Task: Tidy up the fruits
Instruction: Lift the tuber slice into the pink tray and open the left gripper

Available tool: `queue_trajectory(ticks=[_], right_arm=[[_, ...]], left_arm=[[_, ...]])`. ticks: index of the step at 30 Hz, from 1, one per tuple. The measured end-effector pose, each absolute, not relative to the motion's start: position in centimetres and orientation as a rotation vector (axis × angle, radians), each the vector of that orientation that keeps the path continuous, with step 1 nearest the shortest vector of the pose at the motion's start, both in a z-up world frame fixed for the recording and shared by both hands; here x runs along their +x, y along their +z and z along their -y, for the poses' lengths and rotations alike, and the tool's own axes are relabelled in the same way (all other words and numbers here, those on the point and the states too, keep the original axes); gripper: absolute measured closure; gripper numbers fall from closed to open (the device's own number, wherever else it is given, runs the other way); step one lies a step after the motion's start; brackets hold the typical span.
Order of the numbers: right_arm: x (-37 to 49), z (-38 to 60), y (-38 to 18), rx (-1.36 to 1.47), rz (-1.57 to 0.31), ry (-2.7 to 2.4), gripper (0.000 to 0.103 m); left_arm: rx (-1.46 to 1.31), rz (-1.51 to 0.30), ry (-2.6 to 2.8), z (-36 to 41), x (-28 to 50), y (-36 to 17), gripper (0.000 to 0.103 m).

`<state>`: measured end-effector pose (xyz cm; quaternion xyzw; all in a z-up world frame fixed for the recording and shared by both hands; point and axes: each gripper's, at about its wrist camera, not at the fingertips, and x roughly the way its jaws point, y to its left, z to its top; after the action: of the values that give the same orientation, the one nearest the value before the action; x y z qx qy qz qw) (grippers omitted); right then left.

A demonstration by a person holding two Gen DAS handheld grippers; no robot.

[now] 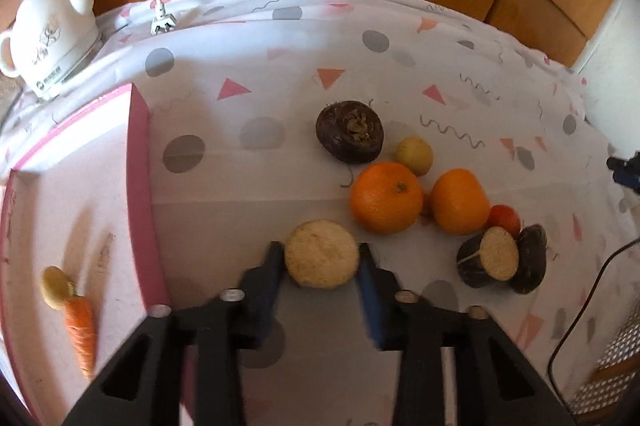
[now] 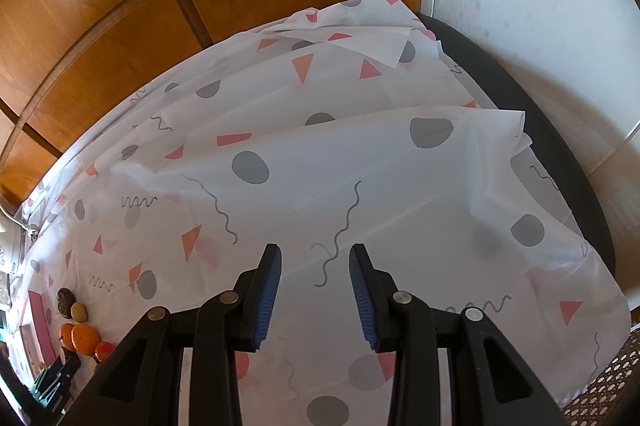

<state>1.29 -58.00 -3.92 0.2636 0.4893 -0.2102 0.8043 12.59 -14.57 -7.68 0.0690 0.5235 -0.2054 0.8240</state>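
A pale cut root is clamped between the left gripper pads, above the cloth. The right gripper is held partly open, empty; oranges lie beyond the left jaws.

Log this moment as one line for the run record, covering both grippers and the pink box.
left gripper: shut on pale cut vegetable piece | right gripper: open, nothing between pads | pink box: carrot inside

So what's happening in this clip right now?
A person is sorting produce with two handheld grippers. The left gripper is shut on a pale cut vegetable piece, beside the pink box that already holds a carrot. Two oranges wait on the tablecloth. The right gripper hovers empty.
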Motion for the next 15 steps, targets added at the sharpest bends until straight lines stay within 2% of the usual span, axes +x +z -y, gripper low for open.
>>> queue_trajectory(ticks=[7, 15], right_arm=[[1.6, 58.1, -4.2, 0.553, -1.064, -0.459, 0.067], [1.1, 58.9, -4.2, 0.576, -1.066, -0.509, 0.067]], left_arm=[[0.065, -1.103, -0.466, 12.9, 11.0, -6.2, 0.069], [-0.075, -1.024, -0.449, 9.0, 9.3, -2.0, 0.069]])
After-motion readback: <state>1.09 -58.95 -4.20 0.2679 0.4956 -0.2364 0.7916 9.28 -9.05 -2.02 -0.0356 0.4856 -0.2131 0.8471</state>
